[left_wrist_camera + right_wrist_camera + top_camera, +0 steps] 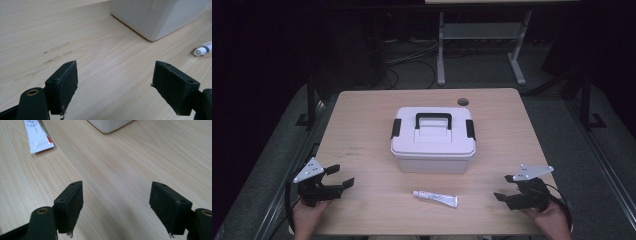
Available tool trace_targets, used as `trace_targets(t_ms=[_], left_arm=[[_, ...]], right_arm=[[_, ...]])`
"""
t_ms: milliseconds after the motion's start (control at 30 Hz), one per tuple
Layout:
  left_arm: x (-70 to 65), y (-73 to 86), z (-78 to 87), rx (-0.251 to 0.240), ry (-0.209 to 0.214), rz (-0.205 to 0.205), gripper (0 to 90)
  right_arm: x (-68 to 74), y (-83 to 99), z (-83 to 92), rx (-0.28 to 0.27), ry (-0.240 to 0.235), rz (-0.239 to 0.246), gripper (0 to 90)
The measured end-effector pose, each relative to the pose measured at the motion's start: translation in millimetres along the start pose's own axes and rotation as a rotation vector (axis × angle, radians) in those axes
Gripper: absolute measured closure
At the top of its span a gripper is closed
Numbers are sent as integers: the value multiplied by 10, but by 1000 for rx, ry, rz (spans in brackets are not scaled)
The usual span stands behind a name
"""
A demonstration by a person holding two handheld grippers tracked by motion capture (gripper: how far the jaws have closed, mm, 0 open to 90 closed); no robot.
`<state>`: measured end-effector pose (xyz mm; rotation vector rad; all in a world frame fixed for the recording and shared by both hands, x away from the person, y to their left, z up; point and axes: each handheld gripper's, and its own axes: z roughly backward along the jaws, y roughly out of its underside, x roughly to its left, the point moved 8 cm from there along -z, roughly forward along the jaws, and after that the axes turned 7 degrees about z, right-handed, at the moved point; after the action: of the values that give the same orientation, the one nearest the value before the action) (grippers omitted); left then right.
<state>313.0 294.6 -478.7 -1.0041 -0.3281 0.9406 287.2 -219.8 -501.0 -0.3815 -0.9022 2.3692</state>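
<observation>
A white lidded box with a black handle and two black side latches stands in the middle of the wooden table. In front of it lies a small white tube with its cap to the left. My left gripper rests open at the front left of the table, jaws wide with nothing between them. At the front right my right gripper is open too, and nothing is between its jaws. The left gripper view shows the box corner and the tube's cap ahead. The right gripper view shows the tube's flat end.
A round hole sits in the table's far right corner. Beyond the table are a white metal frame and cables on a dark floor. Bare wood lies around both grippers.
</observation>
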Motion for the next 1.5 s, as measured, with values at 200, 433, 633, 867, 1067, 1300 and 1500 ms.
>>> trace_targets(t_ms=[200,433,633,867,1067,1300,1500], left_arm=[[-24,23,-22,22,-5,-24,195],[27,31,5,19,-10,-14,195],[47,35,16,13,-14,-6,196],[72,31,39,5,-15,-4,196],[93,24,36,9,-18,-14,196],[105,9,42,0,-20,-9,195],[88,3,20,6,-19,-22,196]], right_arm=[[-89,-110,115,18,-28,19,250],[-221,-318,199,63,-54,58,224],[-304,-557,233,73,-74,94,205],[-385,-870,271,101,-93,142,196],[-460,-1150,318,110,-107,182,190],[-534,-1468,355,117,-124,224,188],[-554,-1739,315,121,-144,262,190]])
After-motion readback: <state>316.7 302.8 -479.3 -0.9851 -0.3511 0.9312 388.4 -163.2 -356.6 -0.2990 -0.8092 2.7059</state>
